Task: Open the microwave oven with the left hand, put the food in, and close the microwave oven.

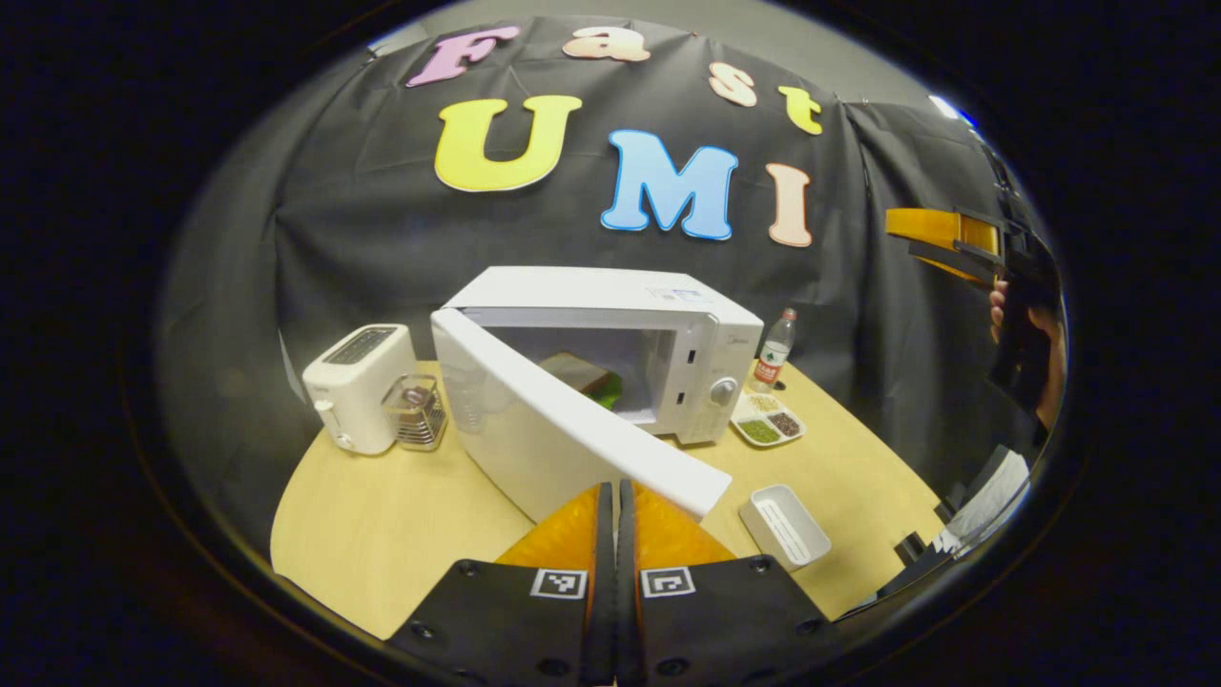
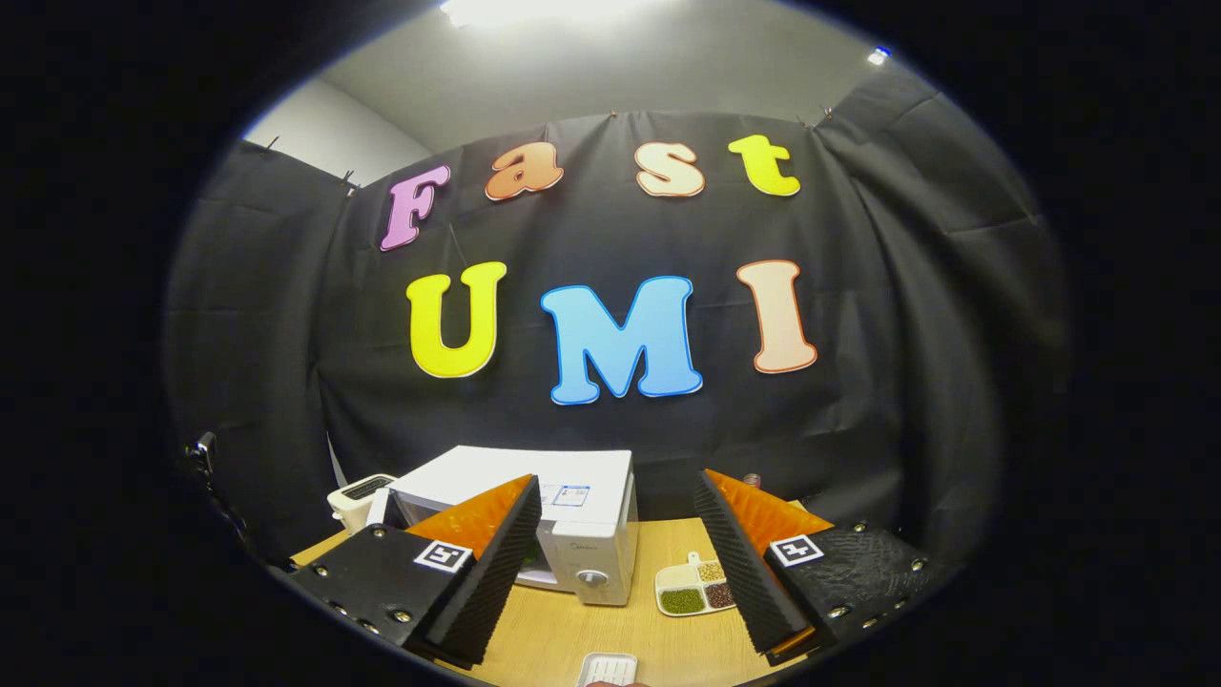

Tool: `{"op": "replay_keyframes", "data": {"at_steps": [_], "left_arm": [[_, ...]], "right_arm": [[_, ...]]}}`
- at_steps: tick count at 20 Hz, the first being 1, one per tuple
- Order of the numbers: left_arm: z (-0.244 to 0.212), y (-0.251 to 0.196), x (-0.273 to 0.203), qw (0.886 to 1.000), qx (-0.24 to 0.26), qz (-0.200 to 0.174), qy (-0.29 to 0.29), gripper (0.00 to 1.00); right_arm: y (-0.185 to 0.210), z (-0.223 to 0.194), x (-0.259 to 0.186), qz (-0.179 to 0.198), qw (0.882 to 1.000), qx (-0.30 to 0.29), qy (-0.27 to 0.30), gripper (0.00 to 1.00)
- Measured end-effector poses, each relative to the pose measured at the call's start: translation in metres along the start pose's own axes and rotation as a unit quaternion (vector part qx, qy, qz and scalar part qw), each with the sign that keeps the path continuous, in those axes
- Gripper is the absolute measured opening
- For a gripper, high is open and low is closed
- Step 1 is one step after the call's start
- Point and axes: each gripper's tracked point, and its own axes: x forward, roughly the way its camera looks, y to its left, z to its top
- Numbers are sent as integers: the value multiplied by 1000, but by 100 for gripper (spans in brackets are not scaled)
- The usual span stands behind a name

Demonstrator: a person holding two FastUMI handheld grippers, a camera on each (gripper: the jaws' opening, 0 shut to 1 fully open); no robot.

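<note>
Two claws are present. Left claw is closed and empty, its tips at the edge of the open door. Right claw is wide open, empty. Food sits inside the microwave oven. Label text is unreadable.

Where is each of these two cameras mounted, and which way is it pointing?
Left gripper view: rides on the left gripper, fingers shut together, low and close to the open microwave door, aimed into the microwave where the food sits; the right gripper and a hand show far right.
Right gripper view: rides on the right gripper, fingers spread open, held higher and farther back, aimed across the table at the booth wall.
Shared: the microwave, toaster, sectioned dish, white tray.
</note>
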Motion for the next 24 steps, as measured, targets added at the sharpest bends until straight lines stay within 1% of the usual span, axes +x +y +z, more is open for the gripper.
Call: {"op": "replay_keyframes", "data": {"at_steps": [5, 7, 8, 10, 13, 17, 19, 22, 24], "left_arm": [[8, -24, 33, 1000, -17, -7, 2, 7], [19, -32, 41, 1000, -19, -6, -10, 7], [24, -35, 47, 1000, -13, -3, -17, 7], [25, -35, 60, 1000, -3, 8, -11, 7], [33, -38, 82, 1000, 1, 19, -14, 7], [33, -52, 109, 1000, -12, 21, -14, 7], [41, -63, 120, 999, -8, 23, -23, 7], [55, -84, 140, 999, -2, 2, -32, 7], [62, -87, 151, 999, 12, 3, -35, 7]], "right_arm": [[-13, 1, 5, 23, 1000, -9, -3, 98], [-19, -1, 6, 30, 999, -13, -4, 97], [-21, -2, 6, 34, 999, -12, -4, 98], [-22, -5, 7, 49, 999, -11, -1, 97], [-27, -12, 11, 74, 997, -11, 6, 98], [-43, -18, 17, 95, 995, -9, 15, 98], [-53, -16, 19, 99, 995, -4, 14, 98], [-68, -13, 21, 87, 996, -5, 13, 98], [-71, -11, 21, 81, 997, 0, 15, 98]]}}
